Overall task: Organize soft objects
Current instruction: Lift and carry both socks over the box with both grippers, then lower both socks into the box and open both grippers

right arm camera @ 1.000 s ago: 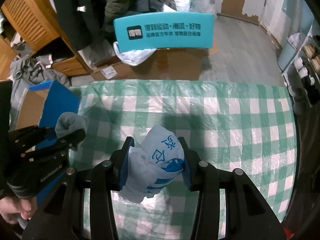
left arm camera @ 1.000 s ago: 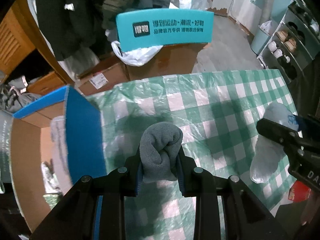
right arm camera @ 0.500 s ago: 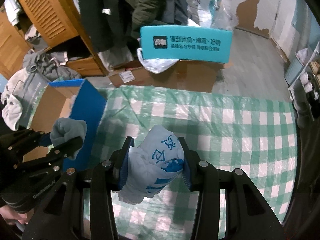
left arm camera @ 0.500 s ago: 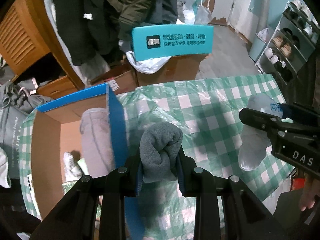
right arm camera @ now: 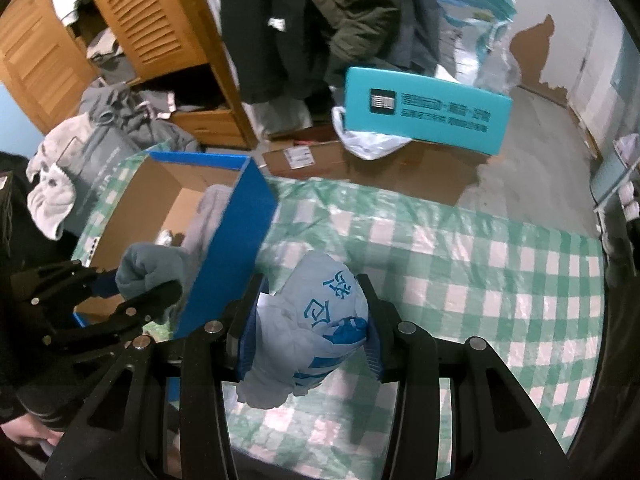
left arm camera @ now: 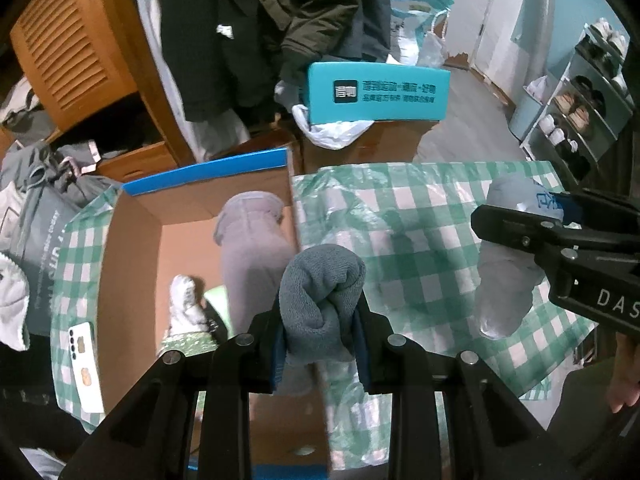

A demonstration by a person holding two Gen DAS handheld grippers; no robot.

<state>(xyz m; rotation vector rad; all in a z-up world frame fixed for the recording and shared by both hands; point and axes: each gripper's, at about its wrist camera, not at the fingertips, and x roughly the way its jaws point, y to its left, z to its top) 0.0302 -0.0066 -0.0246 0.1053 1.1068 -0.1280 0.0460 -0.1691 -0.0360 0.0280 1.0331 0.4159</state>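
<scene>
Two grippers are each clamped on a soft thing. At the bottom centre of the left wrist view we see the left gripper (left arm camera: 320, 320) squeezing a rolled grey sock (left arm camera: 320, 300) between its fingers. It sits over the right-hand wall of the open cardboard box (left arm camera: 132, 280), whose blue-edged rim runs across the middle left of the frame. Inside the box we make out a pale lilac garment (left arm camera: 252, 248), a small white item (left arm camera: 184, 300) and a bit of light green, too blurred for us to name.

In the right wrist view the right gripper (right arm camera: 310, 320) pinches a white bundle with blue characters (right arm camera: 316, 320) at the lower centre, above the green-and-white checked tablecloth (right arm camera: 480, 280) and just right of the box's blue side. The left gripper and its sock show at the lower left of that frame, by the box's near corner.

Beyond the table, in the upper middle of both frames, we see a teal box with printed text (left arm camera: 376, 94) resting on brown cartons, with dark coats (right arm camera: 340, 12) hanging behind it. A white phone (left arm camera: 84, 364) lies on the cloth left of the box.
</scene>
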